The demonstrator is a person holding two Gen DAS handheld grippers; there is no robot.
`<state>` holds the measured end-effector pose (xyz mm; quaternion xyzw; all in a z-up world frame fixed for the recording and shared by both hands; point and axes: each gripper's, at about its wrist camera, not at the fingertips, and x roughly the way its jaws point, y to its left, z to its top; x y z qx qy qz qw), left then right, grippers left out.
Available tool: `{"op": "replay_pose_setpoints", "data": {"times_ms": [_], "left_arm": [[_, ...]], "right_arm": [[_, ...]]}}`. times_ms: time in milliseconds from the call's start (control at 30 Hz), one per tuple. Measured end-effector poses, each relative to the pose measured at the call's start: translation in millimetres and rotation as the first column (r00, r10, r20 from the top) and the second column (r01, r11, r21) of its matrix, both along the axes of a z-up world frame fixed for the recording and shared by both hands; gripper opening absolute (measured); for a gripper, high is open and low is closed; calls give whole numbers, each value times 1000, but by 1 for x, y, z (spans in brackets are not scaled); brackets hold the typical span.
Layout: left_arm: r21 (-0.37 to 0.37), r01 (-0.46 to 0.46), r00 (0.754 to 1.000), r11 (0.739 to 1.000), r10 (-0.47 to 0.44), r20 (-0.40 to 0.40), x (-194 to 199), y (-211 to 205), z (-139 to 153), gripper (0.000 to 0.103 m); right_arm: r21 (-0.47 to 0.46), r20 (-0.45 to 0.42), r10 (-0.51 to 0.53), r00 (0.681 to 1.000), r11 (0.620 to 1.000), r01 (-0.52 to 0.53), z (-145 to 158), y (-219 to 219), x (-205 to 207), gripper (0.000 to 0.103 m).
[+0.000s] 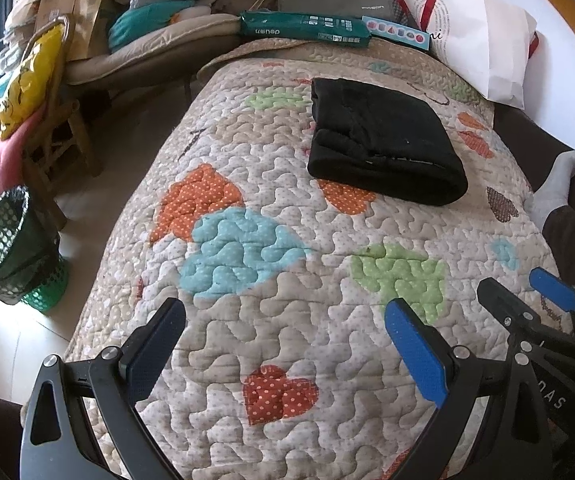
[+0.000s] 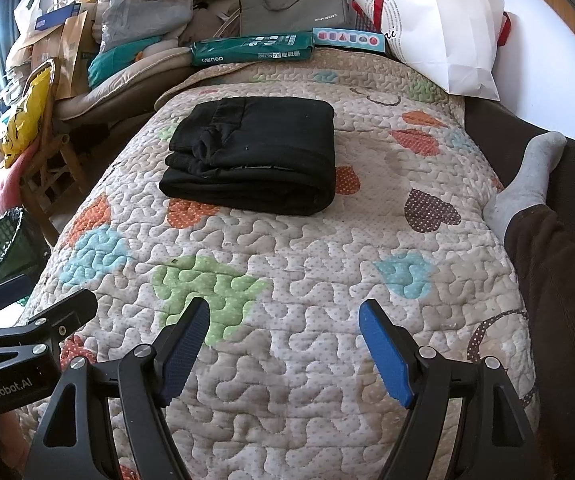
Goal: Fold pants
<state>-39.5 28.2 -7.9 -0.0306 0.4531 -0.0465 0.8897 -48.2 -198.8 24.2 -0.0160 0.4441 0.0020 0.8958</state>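
the left gripper (image 1: 285,346) is filling the bottom of its frame, jaws spread wide and holding nothing, hovering over bare quilt (image 1: 295,320). the right gripper (image 2: 285,350) is sitting the same way in its own view, wide and empty; its tips are also showing at the lower right of the left view, just beside the left one.

the pants (image 2: 253,154) are lying as a compact black bundle, already folded into layers, in the upper middle of the right view and upper right of centre in the left view (image 1: 383,140). so they are lying ahead of both grippers and well apart from them, more squarely in front of the right one. the bundle's long axis is running across the frame, its rolled edge facing the cameras.

the folding is looking finished, judging by the stack. open quilt is lying all round the bundle; the bed's left edge is dropping away toward a bin (image 1: 3,244), and a socked foot (image 2: 527,188) is resting at the right.
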Motion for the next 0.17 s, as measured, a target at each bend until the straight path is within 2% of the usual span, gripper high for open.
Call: {"op": "replay_pose_setpoints", "data": {"times_ms": [167], "left_arm": [[70,-5,1000,998,3,28,-2,-4,2,100]], "right_arm": [[-2,-1,-1,1000,1000,1,0,0,0,82]]}}
